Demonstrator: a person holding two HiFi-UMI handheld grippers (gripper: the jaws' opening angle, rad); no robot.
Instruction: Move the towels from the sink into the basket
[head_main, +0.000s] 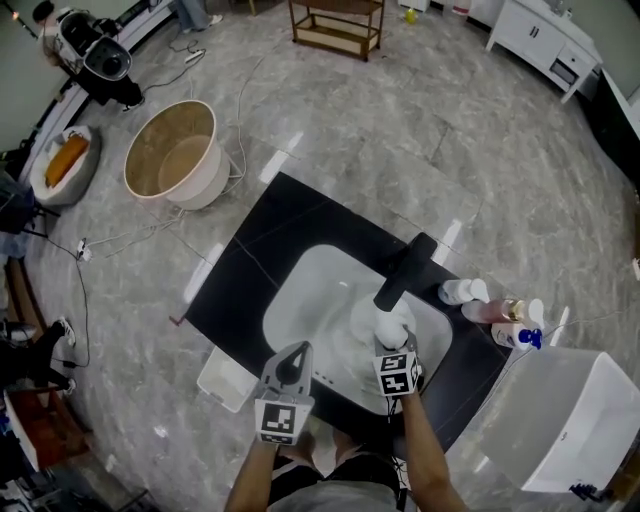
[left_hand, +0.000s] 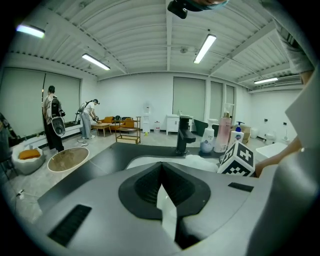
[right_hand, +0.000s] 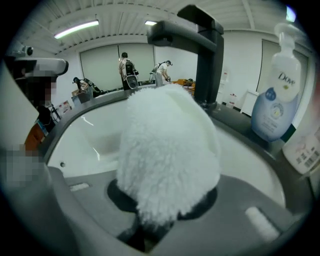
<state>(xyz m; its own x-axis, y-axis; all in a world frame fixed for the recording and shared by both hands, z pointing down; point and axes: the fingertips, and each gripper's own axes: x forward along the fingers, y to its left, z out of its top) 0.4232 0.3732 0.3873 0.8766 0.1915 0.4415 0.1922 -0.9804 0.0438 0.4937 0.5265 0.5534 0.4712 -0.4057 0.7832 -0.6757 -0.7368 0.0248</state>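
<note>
Right claw (right_hand: 155, 220) grips white towel (right_hand: 167, 150) near Dove bottle (right_hand: 277, 100).

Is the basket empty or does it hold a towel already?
Empty: in the head view the basket shows only its bare tan inside. A towel is at the sink, clamped in the right gripper.

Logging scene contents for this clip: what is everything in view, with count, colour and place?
white rounded sink: one, white, set in black countertop
white fluffy towel: one, white, in sink
black metal tap: one, black, behind sink
plastic bottles: three, white and pink, right of tap
round beige basket: one, beige, floor, far left
white plastic bin: one, white, floor, right
left tool: one, grey, shut, empty
right tool: one, grey, shut on towel
</note>
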